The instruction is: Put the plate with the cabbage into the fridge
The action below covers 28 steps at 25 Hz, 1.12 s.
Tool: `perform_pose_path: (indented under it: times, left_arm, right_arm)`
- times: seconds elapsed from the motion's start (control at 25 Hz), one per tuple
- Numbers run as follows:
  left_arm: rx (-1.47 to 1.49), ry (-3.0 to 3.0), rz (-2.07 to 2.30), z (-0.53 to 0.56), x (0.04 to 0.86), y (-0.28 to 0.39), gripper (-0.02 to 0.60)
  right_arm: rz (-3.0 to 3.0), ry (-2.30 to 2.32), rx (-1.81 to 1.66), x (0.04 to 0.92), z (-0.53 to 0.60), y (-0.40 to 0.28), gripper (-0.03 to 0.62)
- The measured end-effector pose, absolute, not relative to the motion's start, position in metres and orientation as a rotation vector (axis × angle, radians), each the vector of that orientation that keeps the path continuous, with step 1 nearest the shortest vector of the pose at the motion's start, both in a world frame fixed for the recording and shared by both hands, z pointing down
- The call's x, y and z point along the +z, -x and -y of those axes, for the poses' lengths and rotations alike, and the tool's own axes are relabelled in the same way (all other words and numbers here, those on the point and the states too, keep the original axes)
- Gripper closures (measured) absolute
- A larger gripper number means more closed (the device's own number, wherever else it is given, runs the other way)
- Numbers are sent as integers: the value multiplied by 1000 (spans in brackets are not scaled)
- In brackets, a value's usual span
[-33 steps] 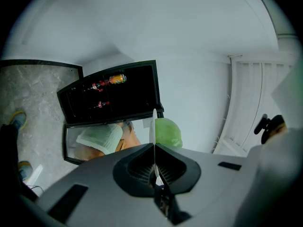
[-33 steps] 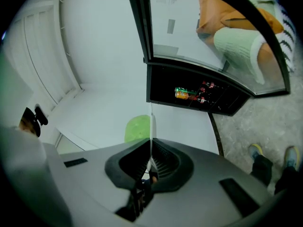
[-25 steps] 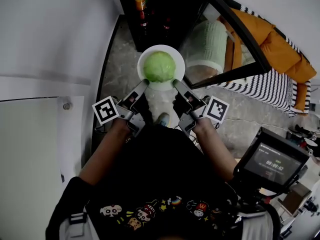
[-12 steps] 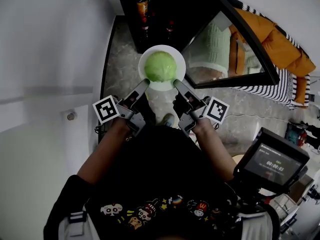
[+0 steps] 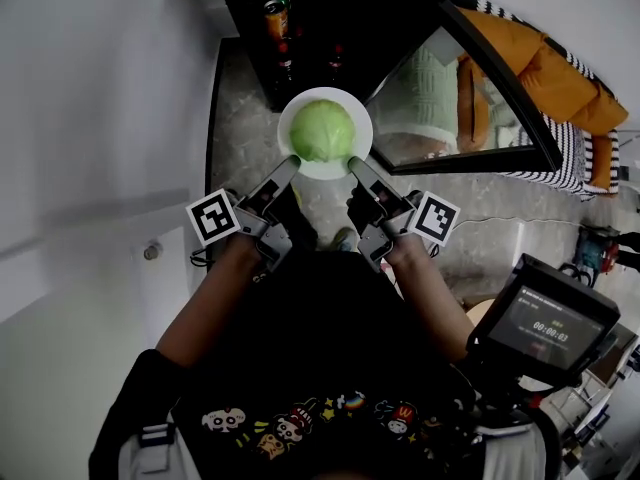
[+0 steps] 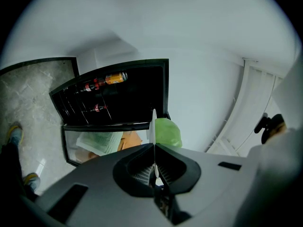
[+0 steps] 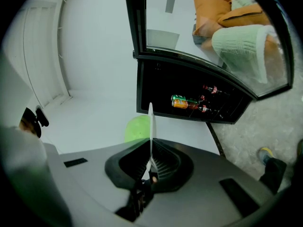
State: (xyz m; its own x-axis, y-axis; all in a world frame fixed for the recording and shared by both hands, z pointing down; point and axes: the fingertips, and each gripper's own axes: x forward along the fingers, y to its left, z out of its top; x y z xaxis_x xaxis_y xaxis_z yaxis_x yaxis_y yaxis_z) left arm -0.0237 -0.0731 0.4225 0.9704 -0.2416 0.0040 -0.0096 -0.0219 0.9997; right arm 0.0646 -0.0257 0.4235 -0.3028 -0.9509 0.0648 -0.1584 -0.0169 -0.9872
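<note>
Two claws, your left claw (image 5: 291, 162) and right claw (image 5: 350, 163), stay clenched on opposite rims of the plate (image 5: 325, 172). Carrying the cabbage (image 5: 322, 130), it has edged nearer the open fridge (image 5: 320, 23) but is not yet inside.

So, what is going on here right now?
A person carries a plate with a cabbage on it. The left gripper and the right gripper each have their jaws shut on the plate's near rim. The plate is held just in front of the open fridge and is not yet inside. The fridge's glass door stands open at the right.
</note>
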Motion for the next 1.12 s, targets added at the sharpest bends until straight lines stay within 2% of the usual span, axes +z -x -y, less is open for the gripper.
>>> perform_pose_path:
  times: [1.12]
  left_arm:
    - [-106,-1569,151,79,424,16,571]
  right_arm:
    - [-1446,1252,-1388,425,23,-69,577]
